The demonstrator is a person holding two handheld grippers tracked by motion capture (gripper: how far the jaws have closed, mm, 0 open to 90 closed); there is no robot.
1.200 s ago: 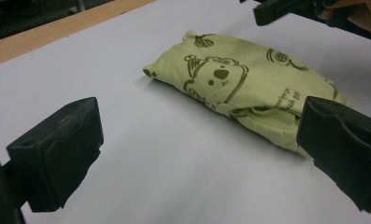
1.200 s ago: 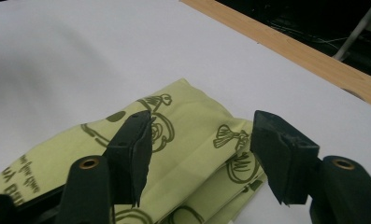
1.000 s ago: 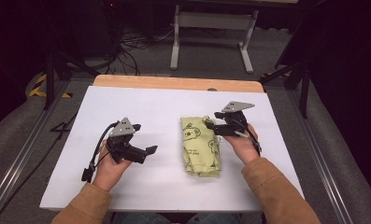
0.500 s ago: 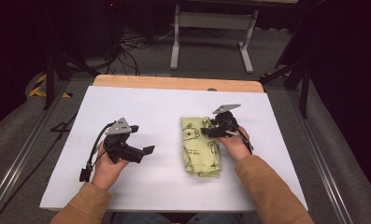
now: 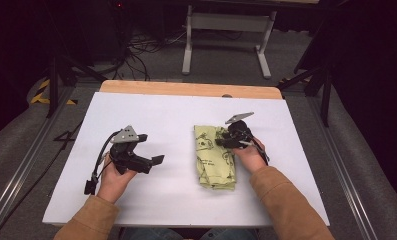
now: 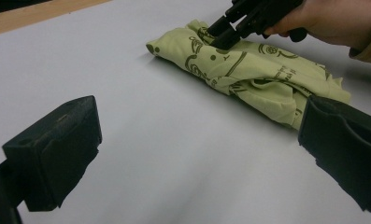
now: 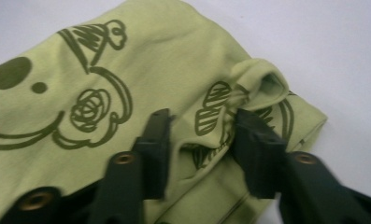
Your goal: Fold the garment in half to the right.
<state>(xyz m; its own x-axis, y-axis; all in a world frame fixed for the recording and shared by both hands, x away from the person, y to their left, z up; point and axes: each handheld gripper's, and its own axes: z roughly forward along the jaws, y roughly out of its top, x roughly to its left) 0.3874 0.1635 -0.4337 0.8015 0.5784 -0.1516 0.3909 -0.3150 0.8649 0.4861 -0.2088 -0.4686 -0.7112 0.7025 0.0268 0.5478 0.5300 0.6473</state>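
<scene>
While the right tool (image 7: 199,140) pinches the cloth's (image 5: 213,160) edge, the table (image 5: 176,115) lies open.

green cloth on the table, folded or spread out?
Folded. The green cloth lies as a compact, layered bundle on the white table, with stacked edges at its near end. The right gripper bunches a ridge of it.

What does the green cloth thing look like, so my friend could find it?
Look at the white table. To the right of its middle lies a folded yellow-green cloth with dark cartoon drawings. It is the only soft, coloured thing there, and the right gripper has been closing its fingers around a bunched fold.
</scene>
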